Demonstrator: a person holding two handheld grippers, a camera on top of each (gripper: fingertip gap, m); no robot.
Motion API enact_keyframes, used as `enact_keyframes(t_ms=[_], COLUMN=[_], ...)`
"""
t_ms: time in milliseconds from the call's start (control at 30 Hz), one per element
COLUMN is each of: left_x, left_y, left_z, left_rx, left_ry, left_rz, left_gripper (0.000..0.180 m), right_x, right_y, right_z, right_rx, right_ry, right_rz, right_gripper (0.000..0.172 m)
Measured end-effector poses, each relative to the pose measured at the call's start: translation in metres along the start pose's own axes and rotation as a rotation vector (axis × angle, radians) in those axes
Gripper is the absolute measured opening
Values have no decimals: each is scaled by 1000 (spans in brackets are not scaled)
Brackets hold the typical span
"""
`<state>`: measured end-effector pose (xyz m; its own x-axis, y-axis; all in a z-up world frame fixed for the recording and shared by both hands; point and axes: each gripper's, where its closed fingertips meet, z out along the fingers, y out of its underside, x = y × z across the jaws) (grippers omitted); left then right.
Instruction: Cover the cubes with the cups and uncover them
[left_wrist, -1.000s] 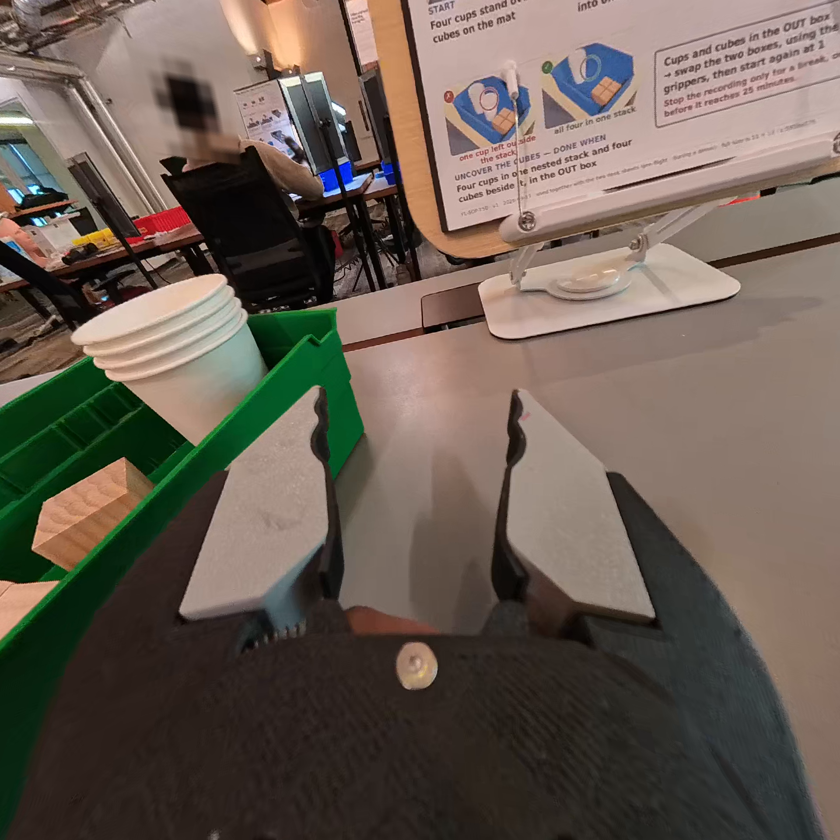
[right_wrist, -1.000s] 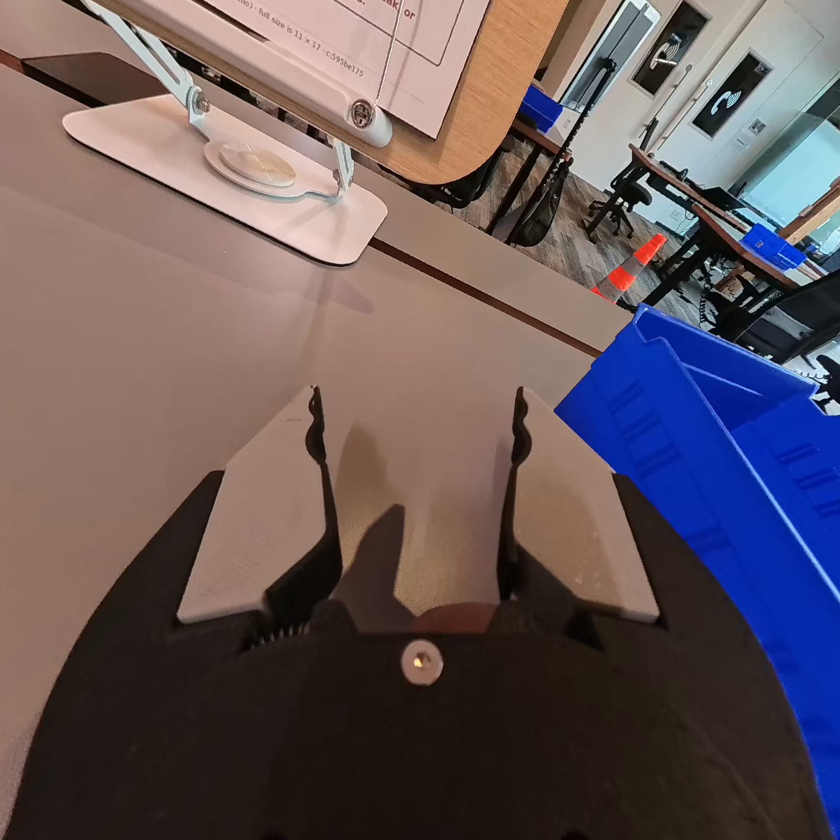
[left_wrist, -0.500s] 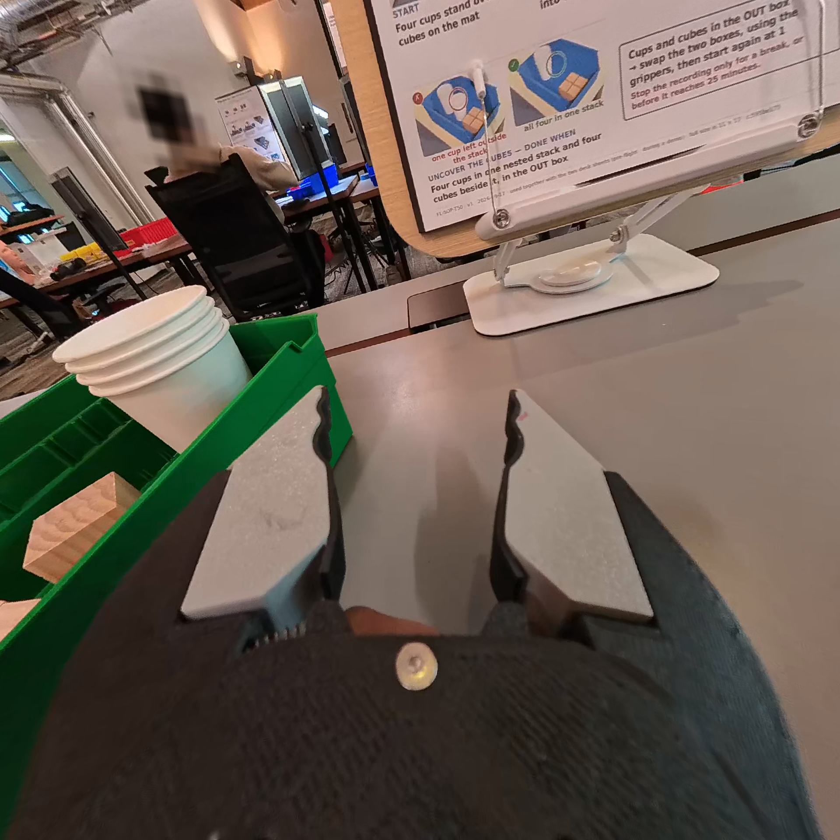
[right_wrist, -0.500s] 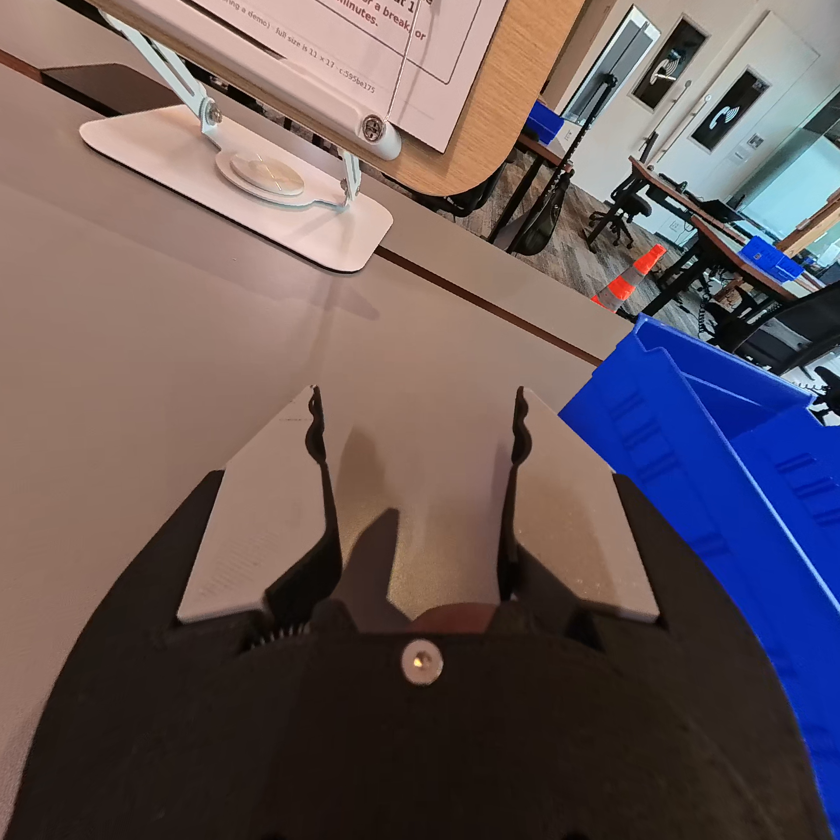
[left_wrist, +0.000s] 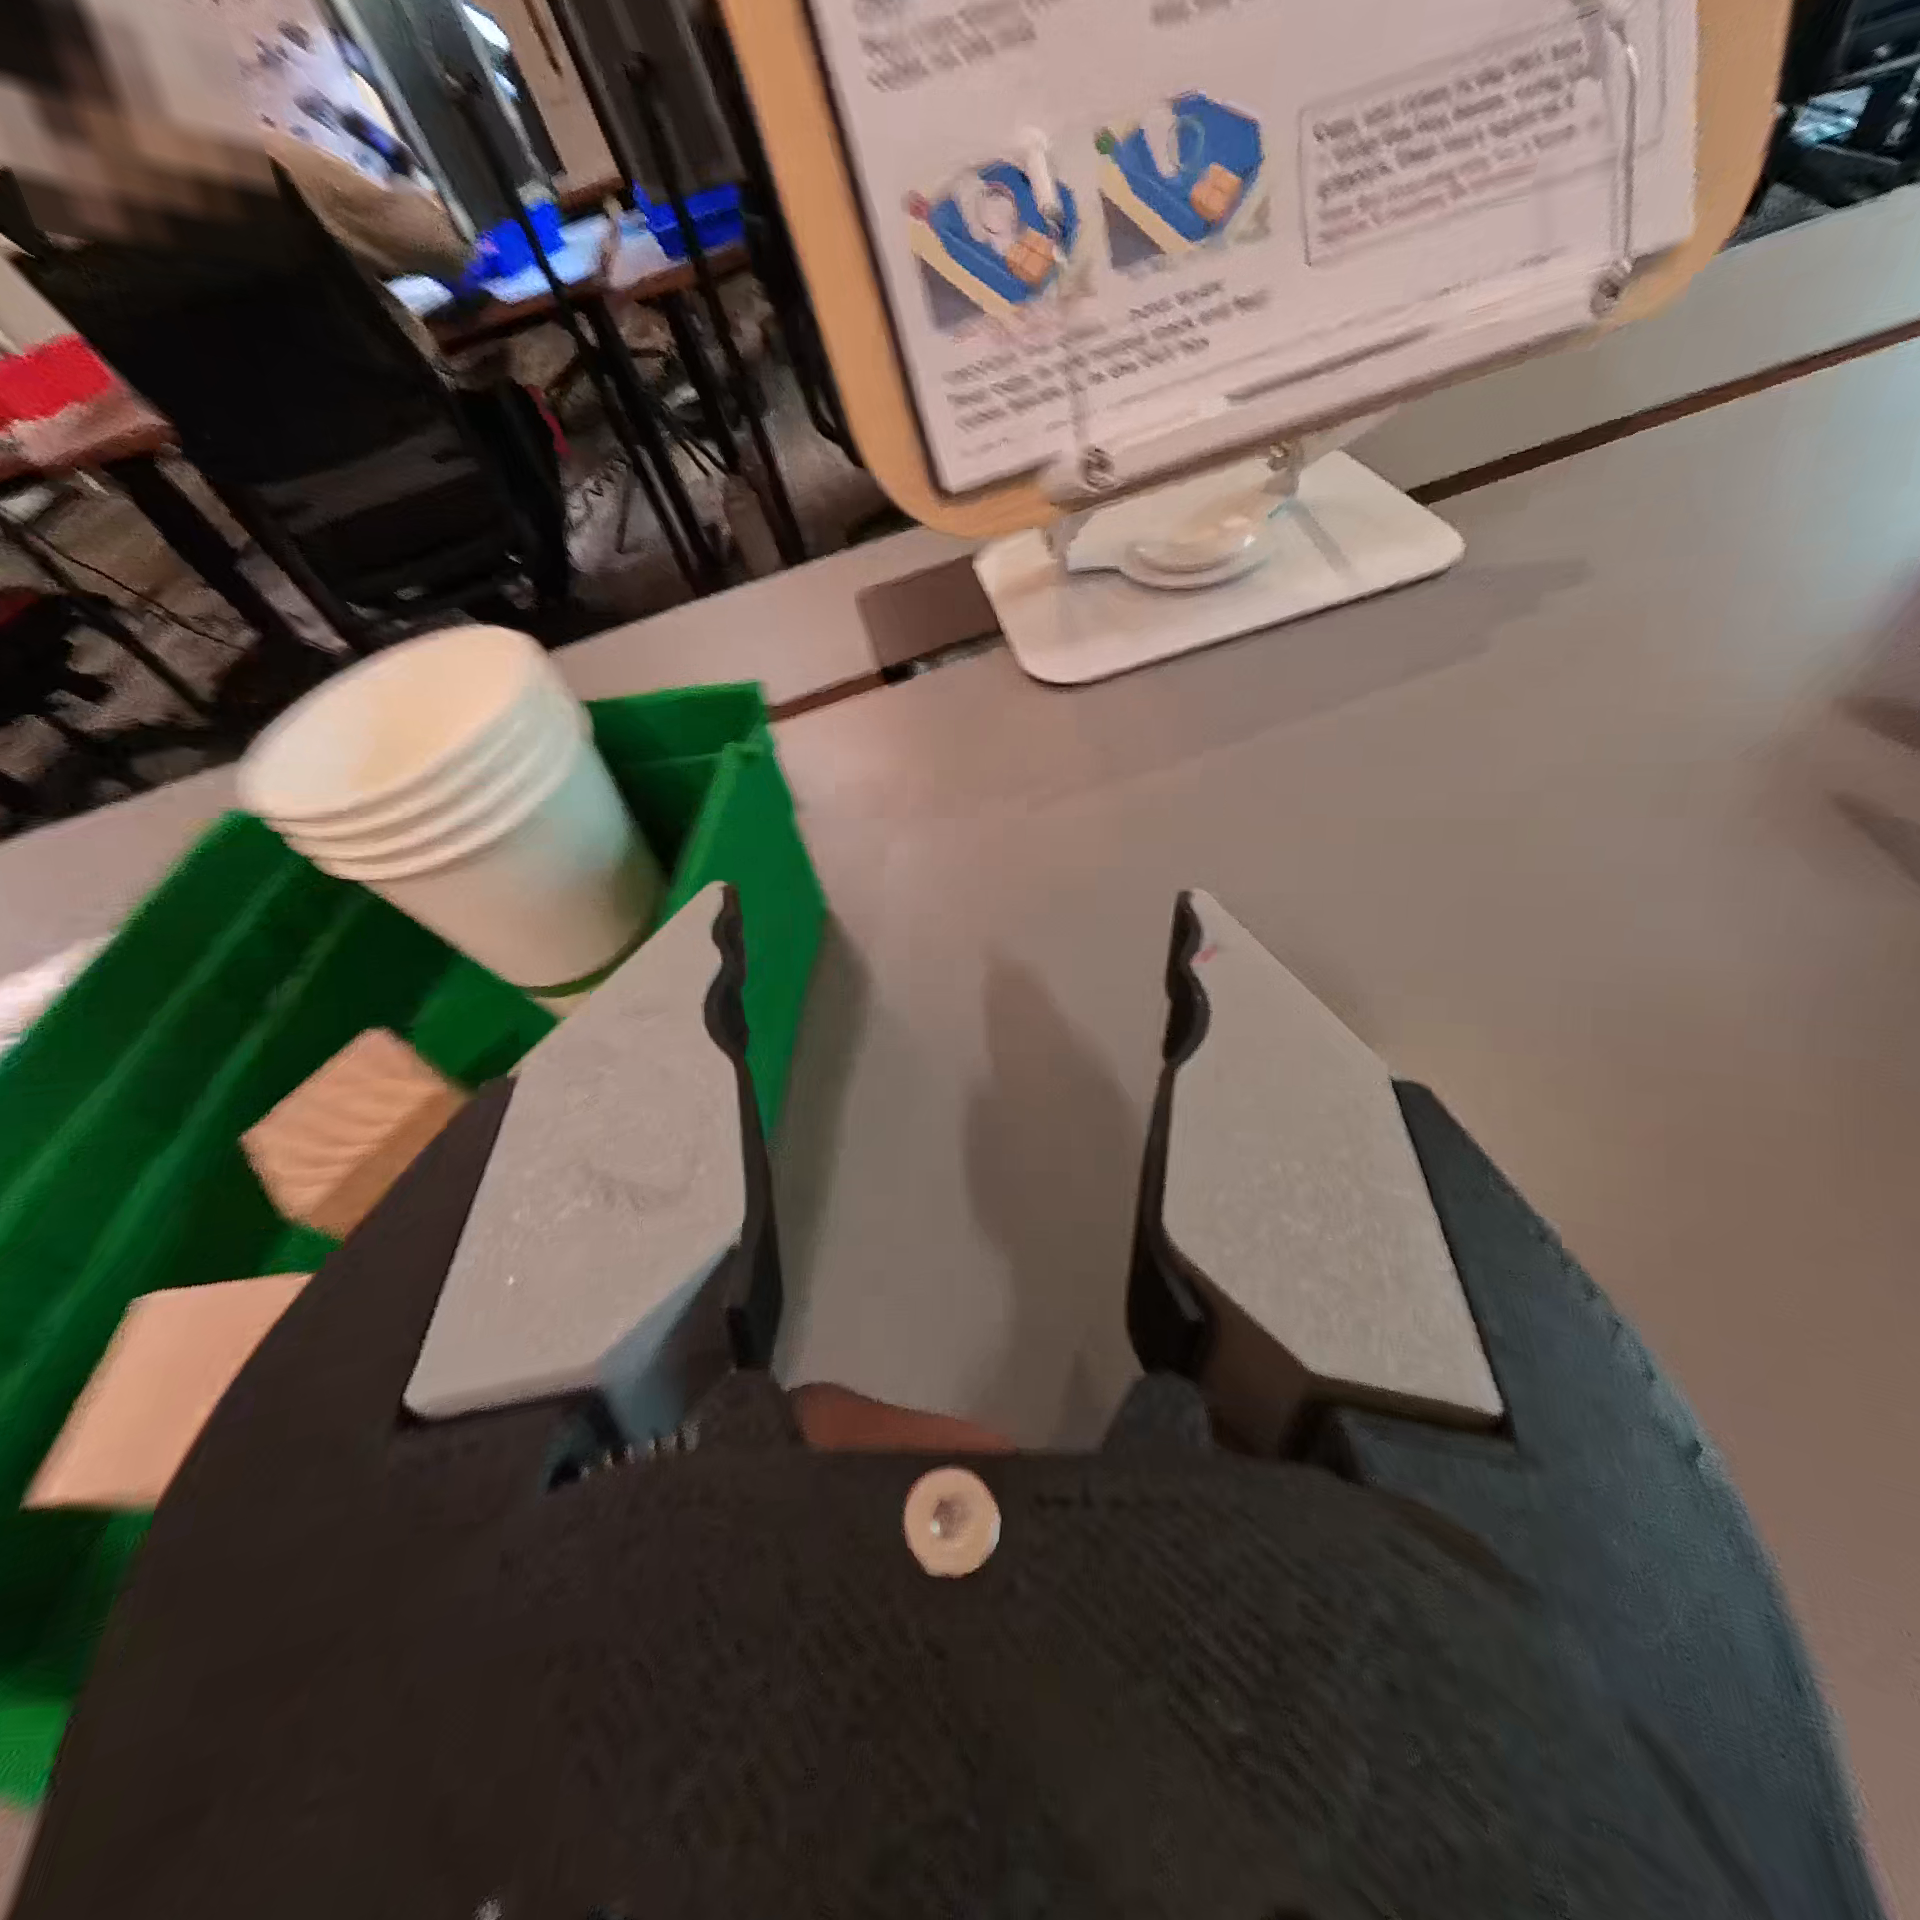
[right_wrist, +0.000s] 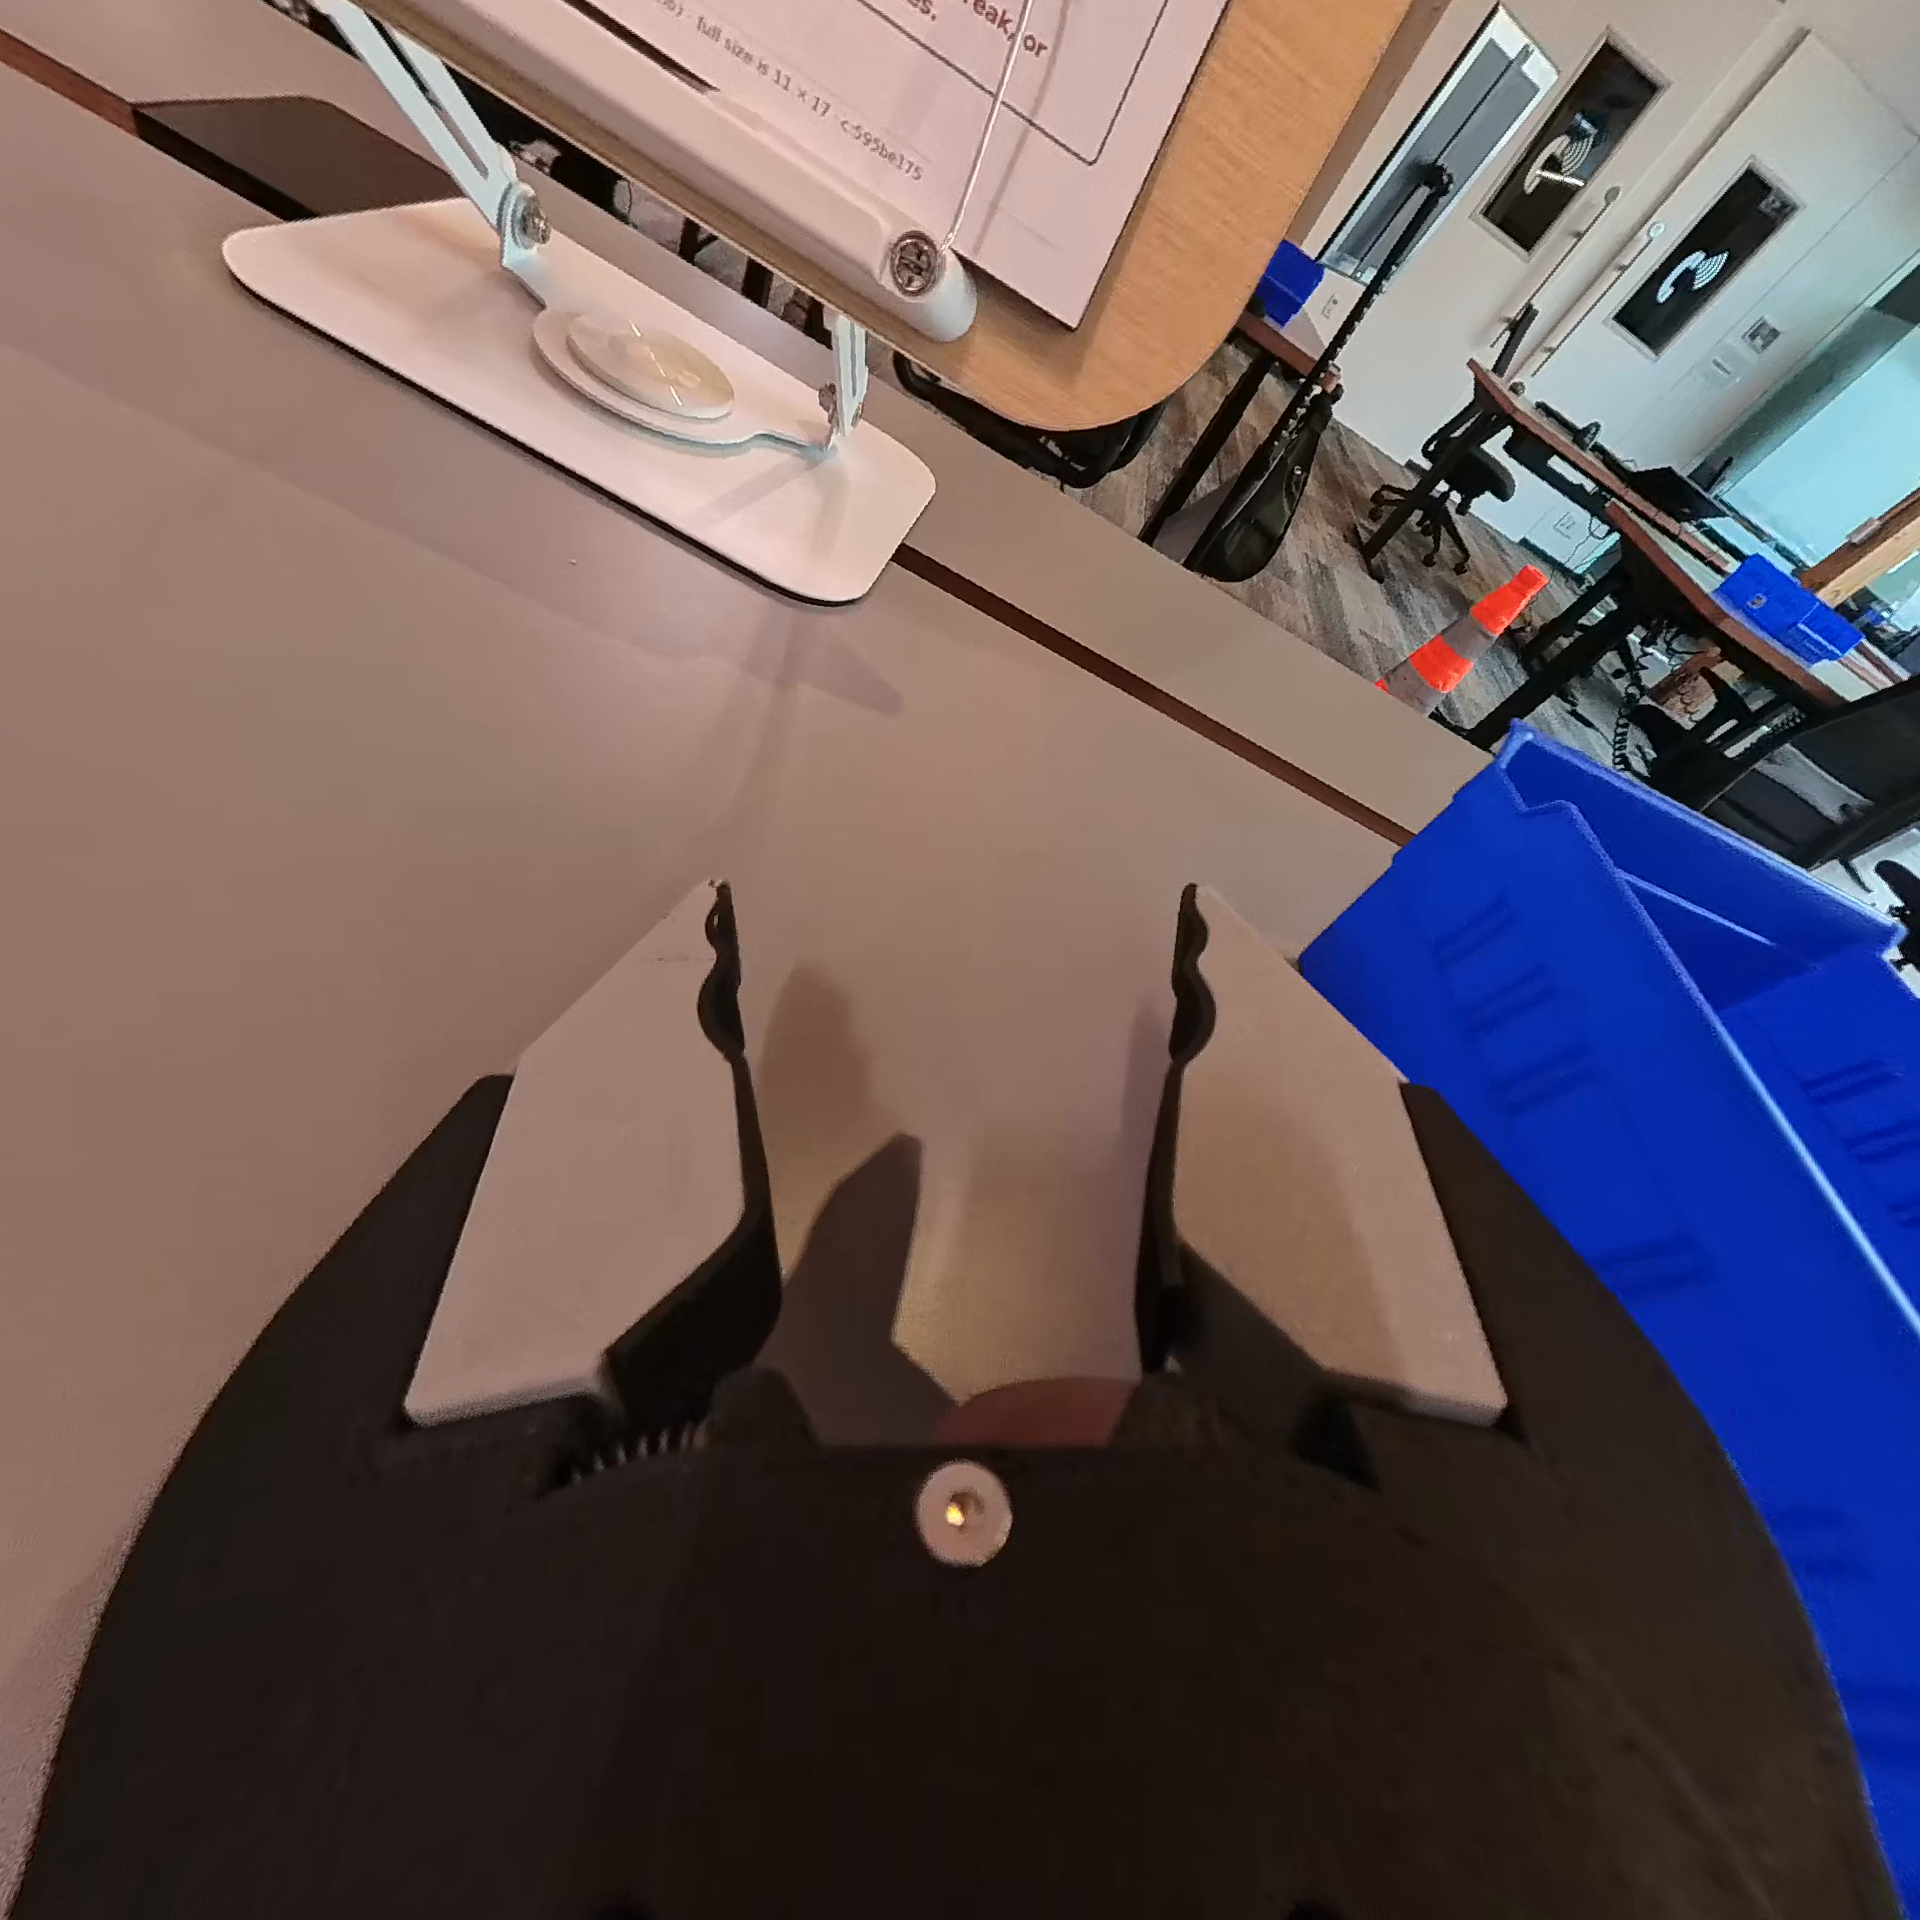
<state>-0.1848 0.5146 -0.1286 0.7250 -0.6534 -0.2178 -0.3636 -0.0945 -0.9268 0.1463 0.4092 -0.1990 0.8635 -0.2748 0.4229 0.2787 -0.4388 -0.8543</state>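
White cup stack upright, mouth up, leaning left | both jaws spread, bare

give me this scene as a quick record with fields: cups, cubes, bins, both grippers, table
cups: white paper cups, nested in one stack, standing in the green bin
cubes: two wooden cubes visible in the green bin, uncovered
bins: green bin at the left; blue bin at the right
left gripper: fingers apart, nothing between them
right gripper: fingers apart, nothing between them
table: grey, bears a white stand with an instruction board
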Motion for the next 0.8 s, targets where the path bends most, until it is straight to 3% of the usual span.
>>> enact_keyframes(t_ms=[167, 267, 367, 467, 500, 533, 600, 633, 667, 767, 800], left_x=[-87, -121, -115, -90, -75, -67, -60, -62, -58, -29, -28], left_y=[-21, 18, 67, 79, 81, 84, 99, 96, 94, 79, 70], left_z=[-55, -63, -77, -88, -89, -86, -69, -61, -55, -46, -43], left_rx=[74, -138, -326, -259, -249, -252, -304, -268, -260, -271, -253], left_ry=[-45, 9, 136, 241, 301, 316, 267, 216, 211, 354, 365], left_rz=[-117, -120, -69, -63, -88, -105, -69, -33, -25, -128, -136], left_gripper=[72, 71, 55, 23, 24, 40, 52, 38, 37, 67, 62], right_x=[-5, -6, -5, -4, -3, -3, -2, -2, -2, -1, -1], right_y=[-2, -2, -2, -1, -1, -1, -1, -1, -1, 0, 0], right_z=[-1, -3, -3, -2, -2, -2, -2, -3, -3, -5, -5], right_rx=[5, 4, 3, 0, -2, -1, 2, 4, 5, 6, 7], right_ry=[-3, -4, 0, 1, 2, 5, 12, 15, 18, 22, 21], right_rz=[-15, -8, -1, 3, 3, 2, -1, -4, -7, -13, -14], right_gripper=[82, 81, 81, 81, 81, 81, 81, 81, 81, 81, 81])
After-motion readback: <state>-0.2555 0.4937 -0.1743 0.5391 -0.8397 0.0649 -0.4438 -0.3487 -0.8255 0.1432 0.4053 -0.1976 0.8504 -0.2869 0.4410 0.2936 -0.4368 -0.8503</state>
